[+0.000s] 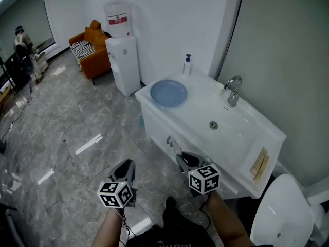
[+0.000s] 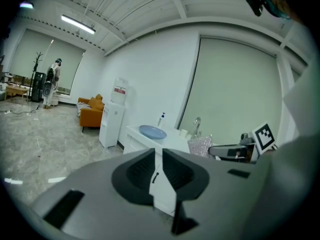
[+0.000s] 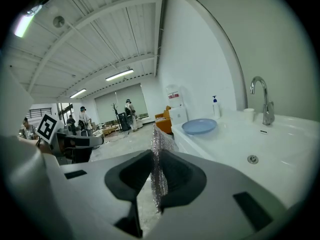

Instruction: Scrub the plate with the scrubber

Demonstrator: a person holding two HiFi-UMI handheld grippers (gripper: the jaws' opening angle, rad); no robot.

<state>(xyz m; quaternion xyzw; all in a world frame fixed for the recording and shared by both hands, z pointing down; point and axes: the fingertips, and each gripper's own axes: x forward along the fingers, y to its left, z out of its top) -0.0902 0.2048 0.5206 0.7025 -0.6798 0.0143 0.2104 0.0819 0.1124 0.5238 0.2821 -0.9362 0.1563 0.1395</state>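
White desk with sink at frame centre, grey floor around — blue plate on its upper-left end. Right claw pinches the silvery scrubber; left claw barely apart, empty — 2 forearms cut off below.

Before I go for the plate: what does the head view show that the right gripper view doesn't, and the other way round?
Only the head view: the toilet lid to the right of the sink, and a wooden item on the sink's right edge. Only the right gripper view: a clear look at the silvery scrubber clamped in the right gripper. Both: the blue plate on the counter left of the basin, the soap bottle, the faucet and the drain.
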